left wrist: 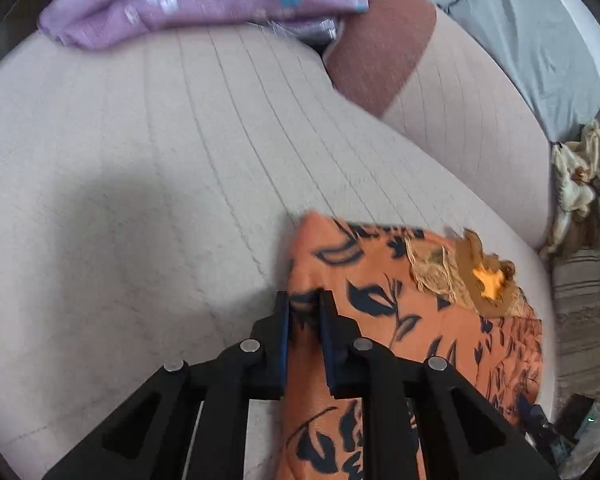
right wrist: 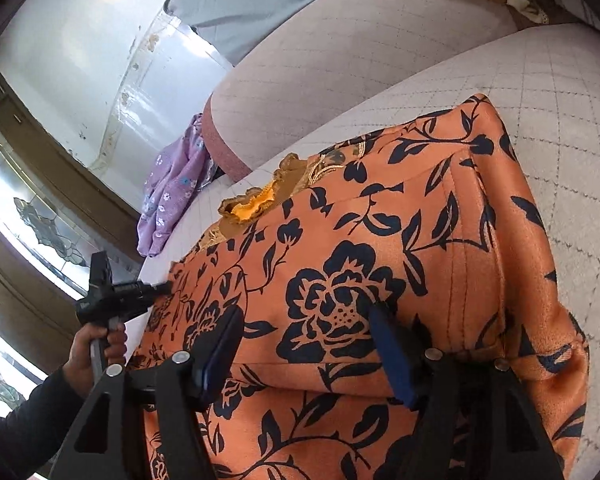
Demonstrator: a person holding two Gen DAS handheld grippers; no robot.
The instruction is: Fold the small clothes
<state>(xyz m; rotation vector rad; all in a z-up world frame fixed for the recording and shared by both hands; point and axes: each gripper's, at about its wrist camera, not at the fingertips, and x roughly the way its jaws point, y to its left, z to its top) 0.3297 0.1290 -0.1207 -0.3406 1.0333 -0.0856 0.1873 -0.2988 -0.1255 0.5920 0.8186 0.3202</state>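
An orange garment (left wrist: 420,320) printed with dark blue flowers and trimmed with a lace collar lies folded on the beige quilted sofa seat (left wrist: 140,160). My left gripper (left wrist: 304,300) is shut on a pinch of its left edge. From the right wrist view the same gripper (right wrist: 162,289) bites the garment's (right wrist: 380,220) far left corner, held by a hand (right wrist: 84,356). My right gripper (right wrist: 306,332) hovers over the near part of the cloth, its blue-padded fingers (right wrist: 392,352) spread wide with only flat fabric beneath them.
A purple flowered garment (left wrist: 180,4) is bunched by the rust-banded armrest (left wrist: 376,48). A grey cloth (left wrist: 520,40) drapes the sofa back, and a cream crumpled cloth (left wrist: 584,184) lies at the right. A glazed door (right wrist: 28,216) stands beyond the sofa's end.
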